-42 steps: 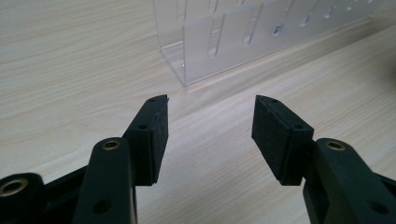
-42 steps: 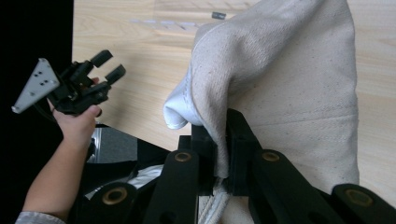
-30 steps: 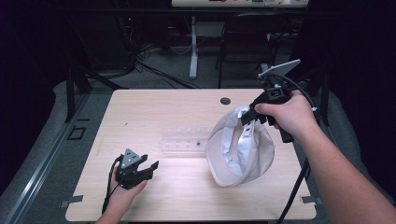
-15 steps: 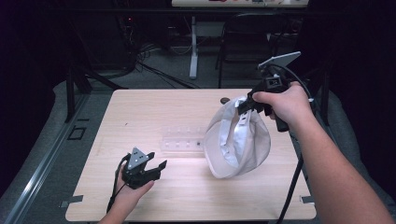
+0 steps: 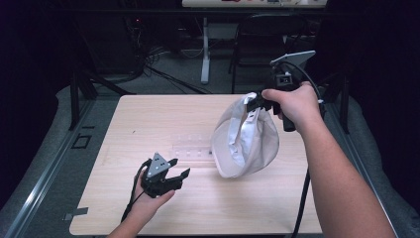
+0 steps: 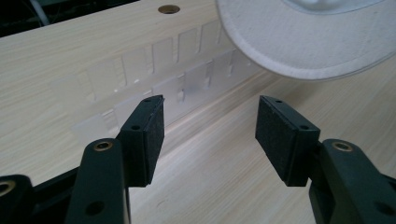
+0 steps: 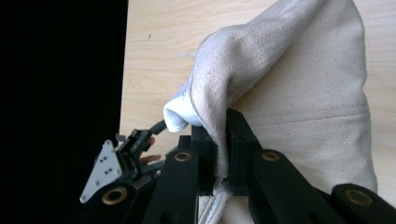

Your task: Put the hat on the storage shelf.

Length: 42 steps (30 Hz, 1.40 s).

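A white cloth cap [image 5: 247, 144] hangs over the right half of the table, held up by its back edge. My right gripper [image 5: 253, 102] is shut on that edge; in the right gripper view the cloth [image 7: 303, 93] is pinched between the pads of the right gripper [image 7: 222, 140]. My left gripper [image 5: 179, 168] hovers low near the front left. Its jaws have just been opening and stand open with nothing between them. In the left gripper view the left gripper [image 6: 210, 133] points at a clear plastic rack [image 6: 154, 74], with the cap's brim [image 6: 303, 42] above it.
The clear rack [image 5: 190, 146] lies flat mid-table on the pale wooden table [image 5: 148, 114]. A round hole [image 6: 169, 8] sits near the table's far edge. Beyond the table stand a dark chair [image 5: 262, 39] and floor cables.
The right hand has carried the cap a little up and toward the far right. The left gripper has moved right, toward the rack, and risen slightly.
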### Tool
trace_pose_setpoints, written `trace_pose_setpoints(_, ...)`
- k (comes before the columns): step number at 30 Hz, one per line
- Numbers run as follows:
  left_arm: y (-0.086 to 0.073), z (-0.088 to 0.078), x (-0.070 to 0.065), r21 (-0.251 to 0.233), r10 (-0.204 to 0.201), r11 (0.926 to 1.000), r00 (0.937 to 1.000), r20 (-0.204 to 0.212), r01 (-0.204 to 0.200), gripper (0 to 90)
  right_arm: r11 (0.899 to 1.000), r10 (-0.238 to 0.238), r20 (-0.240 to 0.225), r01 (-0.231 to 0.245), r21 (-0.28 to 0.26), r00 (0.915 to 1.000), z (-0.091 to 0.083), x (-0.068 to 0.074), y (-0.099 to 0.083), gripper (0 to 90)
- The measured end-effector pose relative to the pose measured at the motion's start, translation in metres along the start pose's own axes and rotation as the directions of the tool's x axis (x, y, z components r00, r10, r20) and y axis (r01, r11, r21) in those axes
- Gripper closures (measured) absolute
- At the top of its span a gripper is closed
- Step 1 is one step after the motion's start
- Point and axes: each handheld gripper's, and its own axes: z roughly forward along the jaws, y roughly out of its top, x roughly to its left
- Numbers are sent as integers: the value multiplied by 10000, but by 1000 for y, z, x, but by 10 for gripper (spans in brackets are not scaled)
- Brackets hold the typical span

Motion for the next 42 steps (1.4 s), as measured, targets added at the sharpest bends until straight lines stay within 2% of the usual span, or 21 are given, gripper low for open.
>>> trace_pose_setpoints(2,5,2,-4,-90,116,9999,9999,69,-115,440,9996,186,-46,-187,-209,9998,2,2,3,841)
trace_pose_setpoints(3,7,2,-5,-117,212,9997,9997,96,-211,484,9999,83,2,-83,-80,10000,2,1,4,841)
trace_pose_setpoints(4,9,4,-8,-172,290,9994,9996,66,-289,486,9995,222,-25,-223,-238,9997,3,3,5,841)
trace_pose_setpoints(6,15,6,-11,-169,465,9988,9989,53,-464,496,9995,215,36,-214,-247,9998,2,4,8,841)
trace_pose_setpoints(11,25,12,-20,-207,673,9975,9976,173,-670,478,9959,435,56,-429,-795,9990,5,10,13,841)
trace_pose_setpoints(15,34,18,-30,-351,953,9949,9952,222,-945,461,9946,552,21,-548,-885,9985,6,15,18,841)
trace_pose_setpoints(18,38,23,-37,-275,1119,9935,9930,370,-1109,461,9932,625,-29,-625,-982,9980,9,18,20,841)
trace_pose_setpoints(25,46,36,-49,-133,1431,9897,9892,302,-1428,445,9917,716,-276,-741,-1054,9971,17,26,23,841)
trace_pose_setpoints(29,48,46,-54,30,1800,9837,9836,-134,-1799,450,9927,662,-268,-686,-994,9974,20,30,24,841)
trace_pose_setpoints(33,50,55,-53,345,1924,9810,9800,-512,-1908,541,9917,687,-368,-723,-1063,9970,21,33,25,841)
trace_pose_setpoints(36,50,58,-50,432,1999,9794,9779,-617,-1975,661,9916,676,-416,-717,-1079,9968,21,33,25,841)
trace_pose_setpoints(40,52,58,-43,427,2107,9771,9756,-624,-2083,732,9926,636,-351,-669,-1018,9974,23,33,26,840)
trace_pose_setpoints(42,52,57,-41,335,2128,9769,9753,-587,-2111,753,9907,678,-395,-719,-1159,9969,23,35,26,841)
